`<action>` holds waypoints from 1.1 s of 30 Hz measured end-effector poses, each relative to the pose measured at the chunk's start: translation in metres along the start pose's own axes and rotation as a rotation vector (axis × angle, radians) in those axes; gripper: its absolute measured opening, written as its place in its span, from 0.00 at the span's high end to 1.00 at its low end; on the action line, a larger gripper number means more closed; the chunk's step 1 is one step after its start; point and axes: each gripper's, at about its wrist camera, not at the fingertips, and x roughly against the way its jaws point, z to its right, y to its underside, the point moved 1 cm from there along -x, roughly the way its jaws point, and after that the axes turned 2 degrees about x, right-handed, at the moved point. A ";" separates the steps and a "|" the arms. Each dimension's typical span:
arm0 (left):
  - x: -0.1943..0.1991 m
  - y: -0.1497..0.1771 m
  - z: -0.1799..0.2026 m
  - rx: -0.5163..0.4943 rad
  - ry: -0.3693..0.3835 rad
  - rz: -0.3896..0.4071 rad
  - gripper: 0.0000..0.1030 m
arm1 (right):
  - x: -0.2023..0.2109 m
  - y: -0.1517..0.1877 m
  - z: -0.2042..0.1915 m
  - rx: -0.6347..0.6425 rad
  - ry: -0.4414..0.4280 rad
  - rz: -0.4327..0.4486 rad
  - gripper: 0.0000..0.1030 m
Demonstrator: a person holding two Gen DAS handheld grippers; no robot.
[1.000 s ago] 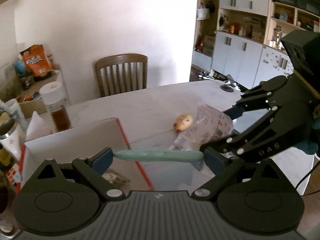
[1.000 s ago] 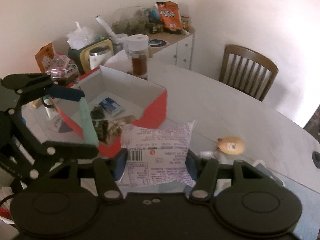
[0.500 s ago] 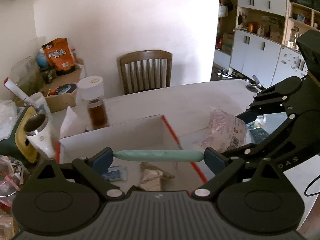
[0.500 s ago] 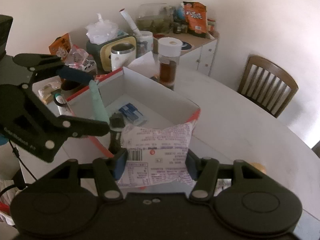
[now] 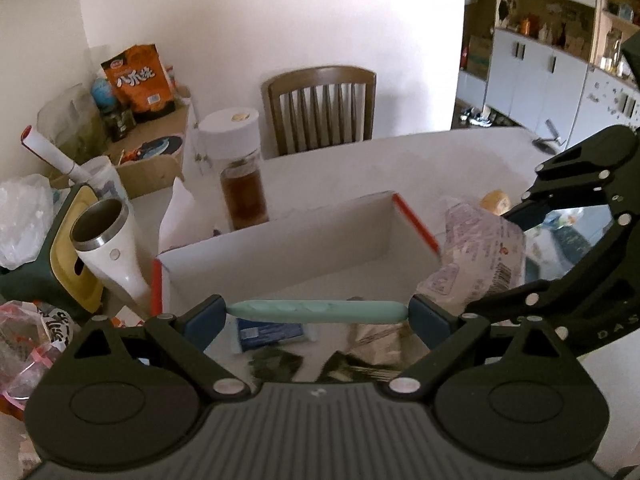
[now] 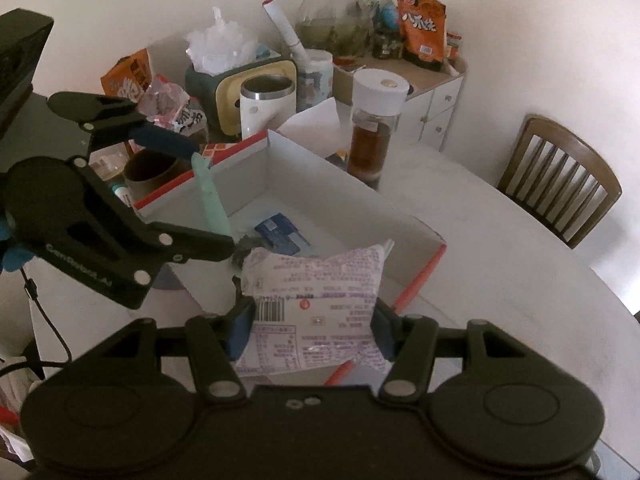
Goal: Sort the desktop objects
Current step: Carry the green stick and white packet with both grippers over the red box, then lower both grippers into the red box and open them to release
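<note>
Left wrist view: my left hand-held gripper is clamped end to end on one mint-green stick, low centre of the frame, above the open box. It looks stiff, light and slick; I judge gripping across its middle would be safer.

Right wrist view: my right hand-held gripper pinches one sealed snack packet, lower centre, over the box's near corner on the desk. It seems soft and crinkly, best held by its edges. One blue packet lies inside the box.
</note>
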 end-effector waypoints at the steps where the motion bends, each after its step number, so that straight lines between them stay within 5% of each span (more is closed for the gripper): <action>1: -0.004 0.001 -0.002 0.000 -0.001 -0.007 0.05 | -0.004 -0.001 0.000 0.000 -0.002 -0.004 0.42; 33: -0.134 -0.014 -0.023 0.034 -0.012 -0.222 0.04 | -0.104 0.003 -0.008 0.007 -0.021 -0.172 0.42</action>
